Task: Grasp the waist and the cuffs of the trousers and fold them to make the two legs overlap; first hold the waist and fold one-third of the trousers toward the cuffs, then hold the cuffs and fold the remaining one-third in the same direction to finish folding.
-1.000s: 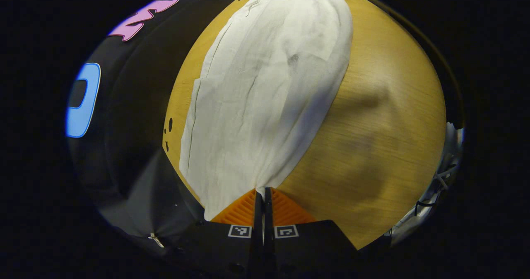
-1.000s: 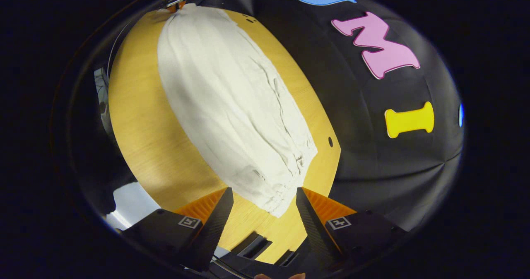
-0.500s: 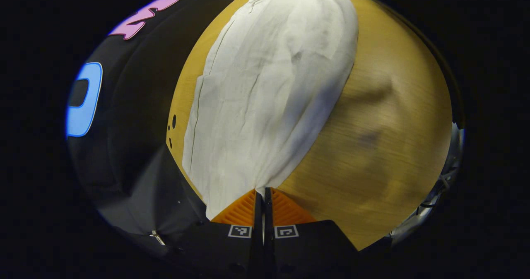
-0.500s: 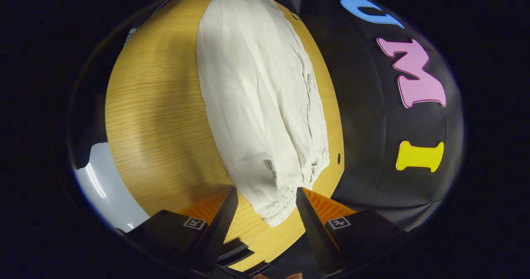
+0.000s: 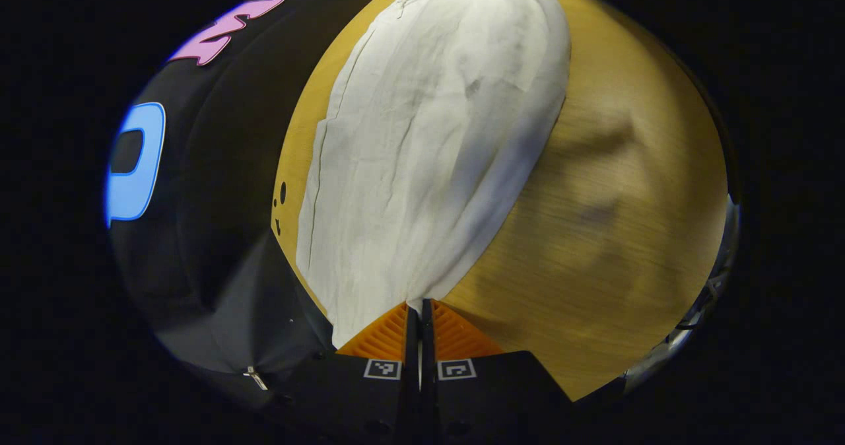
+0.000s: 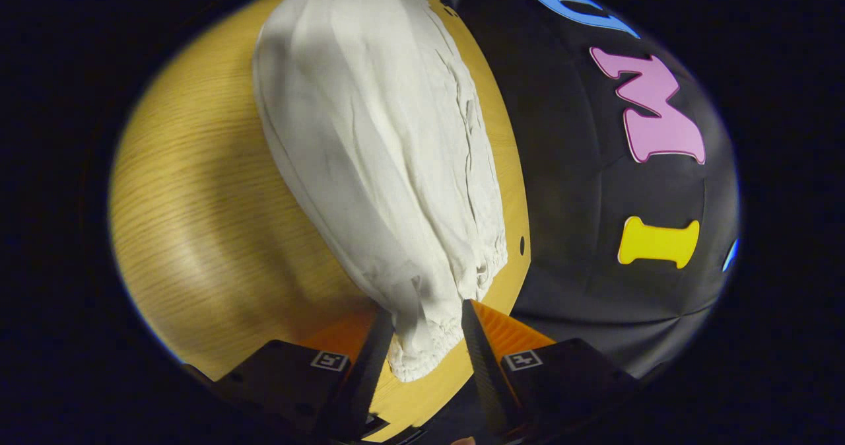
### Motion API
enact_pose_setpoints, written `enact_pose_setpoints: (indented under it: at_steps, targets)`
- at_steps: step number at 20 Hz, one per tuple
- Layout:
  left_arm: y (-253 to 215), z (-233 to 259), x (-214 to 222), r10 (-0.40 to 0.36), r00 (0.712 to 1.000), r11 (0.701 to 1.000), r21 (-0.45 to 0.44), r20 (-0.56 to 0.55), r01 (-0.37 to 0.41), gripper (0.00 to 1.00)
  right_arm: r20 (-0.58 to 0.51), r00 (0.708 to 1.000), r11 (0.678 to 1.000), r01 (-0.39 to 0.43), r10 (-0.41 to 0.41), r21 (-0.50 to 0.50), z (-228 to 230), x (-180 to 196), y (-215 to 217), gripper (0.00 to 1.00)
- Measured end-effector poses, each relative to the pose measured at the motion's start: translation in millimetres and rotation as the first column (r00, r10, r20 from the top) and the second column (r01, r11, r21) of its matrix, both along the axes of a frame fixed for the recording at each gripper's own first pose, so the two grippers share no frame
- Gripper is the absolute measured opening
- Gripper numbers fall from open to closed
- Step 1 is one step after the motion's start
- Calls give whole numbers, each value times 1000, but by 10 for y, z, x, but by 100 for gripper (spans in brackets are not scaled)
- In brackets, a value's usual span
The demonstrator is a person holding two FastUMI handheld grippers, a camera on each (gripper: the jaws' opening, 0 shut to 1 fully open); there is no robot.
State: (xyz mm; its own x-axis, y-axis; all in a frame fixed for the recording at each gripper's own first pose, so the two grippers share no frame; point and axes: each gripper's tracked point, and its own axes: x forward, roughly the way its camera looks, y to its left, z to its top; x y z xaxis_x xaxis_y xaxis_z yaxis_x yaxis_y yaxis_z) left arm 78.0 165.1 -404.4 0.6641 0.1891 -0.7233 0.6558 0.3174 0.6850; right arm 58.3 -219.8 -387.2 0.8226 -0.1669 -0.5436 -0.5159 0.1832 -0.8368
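The white trousers (image 5: 422, 141) are spread flat along the wooden table (image 5: 614, 247). One end is pinched between the closed fingers of the left gripper (image 5: 420, 308). The gathered other end (image 6: 422, 346) is bracketed by the right gripper (image 6: 422, 313), whose fingers are seen apart.

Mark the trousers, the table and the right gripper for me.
trousers (image 5: 429, 154): left gripper view, middle of the white cloth.
table (image 5: 614, 247): left gripper view, bare wood beside the cloth.
right gripper (image 6: 422, 339): right gripper view, midway between its fingertips, over the gathered end of the trousers.
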Motion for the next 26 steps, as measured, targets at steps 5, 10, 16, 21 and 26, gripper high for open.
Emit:
enact_pose_setpoints:
  at_steps: [5, 10, 16, 21, 26]
  targets:
    - [-11, -2, -15, 44, 999, 999, -2, -32, -45, 6, -43, 999, 993, -17, 12, -114, -152, -59, -25, 12]
    - [-2, -20, -69, 68, 996, 997, -28, -51, -70, 6, -116, 993, 999, 1, -7, -47, -165, -212, -46, 7]
    - [23, -54, -383, 90, 994, 994, -56, -60, -93, 5, -126, 992, 999, 32, -28, 25, -109, -296, 52, 7]
    - [-147, 1, -746, 116, 992, 988, -92, -58, -121, 5, -75, 991, 986, 116, -108, 117, 83, -319, 105, 7]
    - [-132, 356, -634, 219, 976, 954, -209, -12, -217, 5, -27, 968, 928, 248, -250, 279, 451, -157, 171, 2]
